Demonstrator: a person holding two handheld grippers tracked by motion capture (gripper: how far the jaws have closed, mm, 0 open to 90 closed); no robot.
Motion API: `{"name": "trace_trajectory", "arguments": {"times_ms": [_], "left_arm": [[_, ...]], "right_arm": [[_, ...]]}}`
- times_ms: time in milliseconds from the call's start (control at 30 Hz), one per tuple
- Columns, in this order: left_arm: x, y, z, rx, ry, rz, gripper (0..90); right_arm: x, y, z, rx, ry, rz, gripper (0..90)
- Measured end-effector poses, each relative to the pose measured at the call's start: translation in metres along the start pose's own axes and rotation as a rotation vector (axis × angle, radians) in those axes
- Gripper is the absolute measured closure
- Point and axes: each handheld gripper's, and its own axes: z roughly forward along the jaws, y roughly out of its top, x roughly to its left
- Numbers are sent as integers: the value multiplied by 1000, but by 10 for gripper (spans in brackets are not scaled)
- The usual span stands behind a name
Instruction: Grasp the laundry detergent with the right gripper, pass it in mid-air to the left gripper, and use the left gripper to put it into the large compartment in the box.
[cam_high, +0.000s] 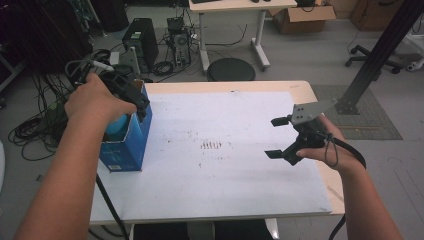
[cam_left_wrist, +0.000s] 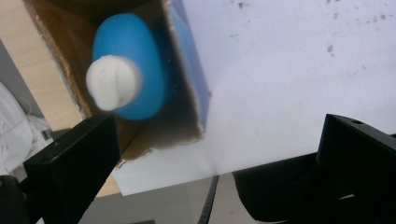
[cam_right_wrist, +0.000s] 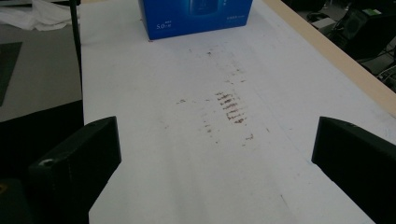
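Note:
A blue cardboard box (cam_high: 125, 142) stands open-topped at the table's left edge. Inside it sits a blue bottle (cam_left_wrist: 133, 65) with a white cap (cam_left_wrist: 113, 82), seen from above in the left gripper view. My left gripper (cam_high: 139, 102) hovers over the box's open top, jaws wide apart and empty. My right gripper (cam_high: 278, 137) hangs open over the right side of the white sheet (cam_high: 220, 150), nothing between its jaws. The right gripper view looks across the sheet toward the box (cam_right_wrist: 196, 16).
Brown scuff marks (cam_high: 211, 145) stain the middle of the sheet. The wooden table edge (cam_high: 305, 90) borders it at the right. On the floor beyond are a black stool (cam_high: 231, 69), computer towers (cam_high: 140, 42), cables and a black post (cam_high: 380, 50).

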Motion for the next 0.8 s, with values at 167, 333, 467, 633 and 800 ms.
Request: {"name": "trace_trajectory", "arguments": {"times_ms": [167,333,467,633,800], "left_arm": [[-19,2,-11,-17,8,76,2],[-45,4,-19,-21,-8,224,2],[-64,3,-20,-30,-28,352,2],[-80,-3,-16,-22,-44,500,2],[-94,-9,-11,-12,-49,637,2]], "right_arm": [[-2,7,-5,8,-3,-7,14],[-5,17,-10,38,-7,-29,14],[-8,27,-12,81,-7,-67,15],[-11,38,-14,155,-15,-93,16],[-11,50,-12,213,-1,-127,17]]}}
